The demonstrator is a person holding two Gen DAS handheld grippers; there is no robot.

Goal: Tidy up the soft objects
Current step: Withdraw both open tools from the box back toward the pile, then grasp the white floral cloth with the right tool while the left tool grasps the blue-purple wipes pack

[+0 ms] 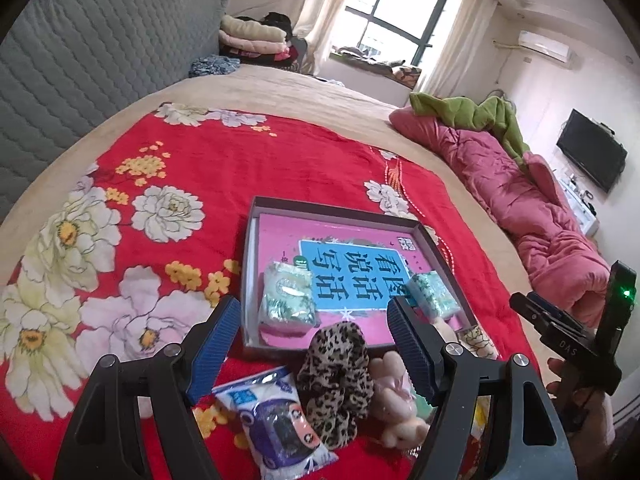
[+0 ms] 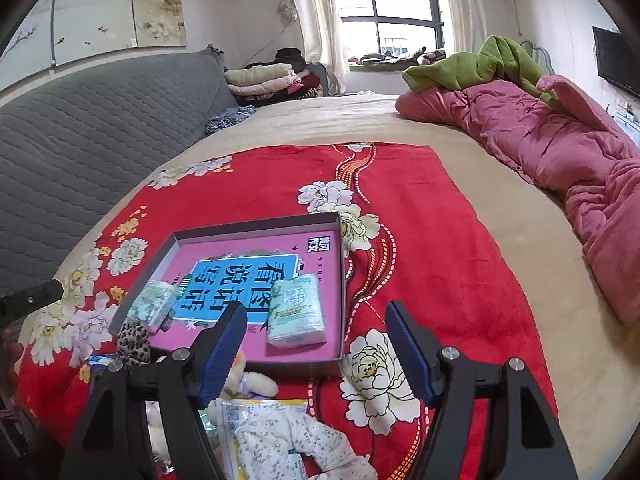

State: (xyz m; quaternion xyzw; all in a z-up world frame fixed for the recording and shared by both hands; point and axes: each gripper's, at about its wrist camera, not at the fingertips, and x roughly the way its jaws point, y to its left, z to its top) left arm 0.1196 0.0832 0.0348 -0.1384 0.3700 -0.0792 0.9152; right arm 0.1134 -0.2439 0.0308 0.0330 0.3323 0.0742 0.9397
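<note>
My left gripper [image 1: 314,344] stands with jaws spread and nothing between them, over a leopard-print scrunchie [image 1: 334,380], a blue-and-white packet [image 1: 276,420] and a pink plush toy [image 1: 394,396] lying just outside the near edge of the shallow box [image 1: 340,210]. My right gripper [image 2: 316,344] is likewise spread and empty, above a floral-print packet [image 2: 280,440]. Inside the box, one tissue pack [image 2: 298,310] lies toward the near right corner, a second tissue pack [image 2: 154,306] at the near left edge; all rests on the red floral blanket [image 2: 420,240].
</note>
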